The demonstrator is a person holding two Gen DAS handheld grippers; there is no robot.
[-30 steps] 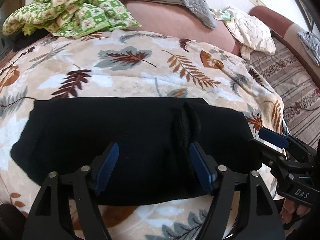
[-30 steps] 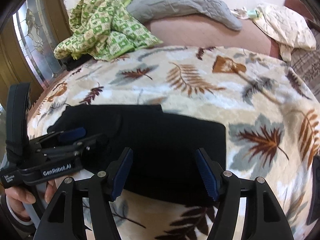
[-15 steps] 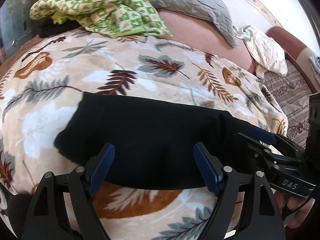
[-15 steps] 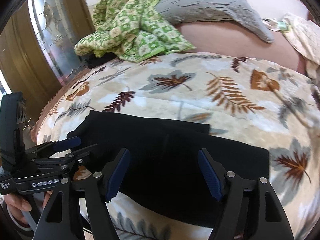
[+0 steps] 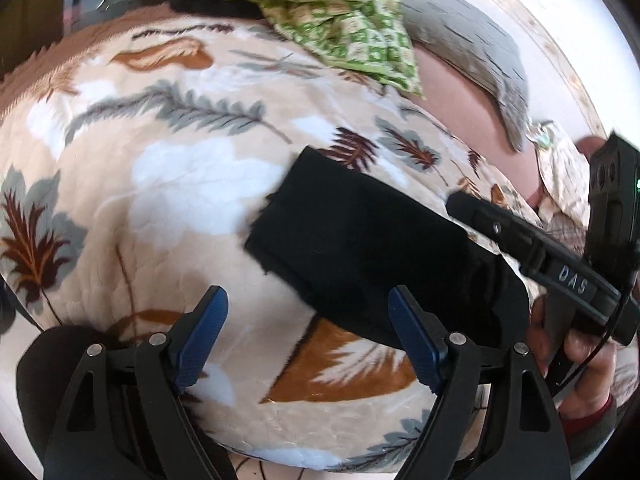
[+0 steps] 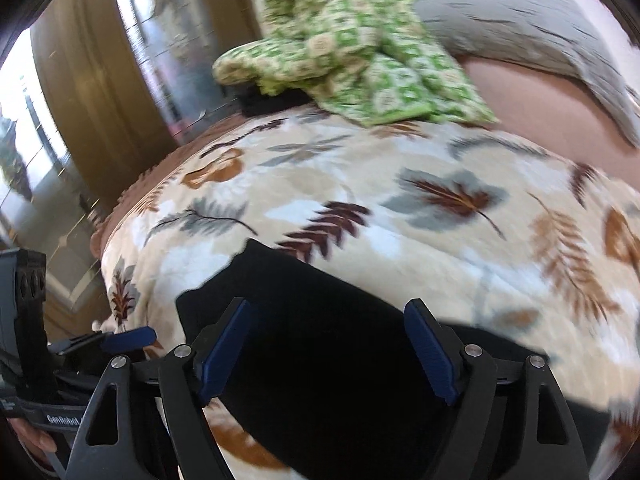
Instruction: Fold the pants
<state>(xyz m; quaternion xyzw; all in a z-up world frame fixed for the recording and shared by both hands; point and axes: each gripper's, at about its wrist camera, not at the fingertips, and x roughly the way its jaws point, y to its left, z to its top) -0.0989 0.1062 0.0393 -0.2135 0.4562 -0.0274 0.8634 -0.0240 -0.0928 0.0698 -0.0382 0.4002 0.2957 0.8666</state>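
On the leaf-print blanket (image 5: 192, 184): black pants (image 5: 360, 248), folded into a compact rectangle, apparently finished or nearly so; left gripper (image 5: 308, 336) and right gripper (image 6: 328, 348) both spread, jaws just widened, pinching nothing.

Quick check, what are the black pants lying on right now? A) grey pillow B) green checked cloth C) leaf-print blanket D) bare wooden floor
C: the folded black pants lie flat on the leaf-print blanket; the green checked cloth and grey pillow sit farther back, apart from them.
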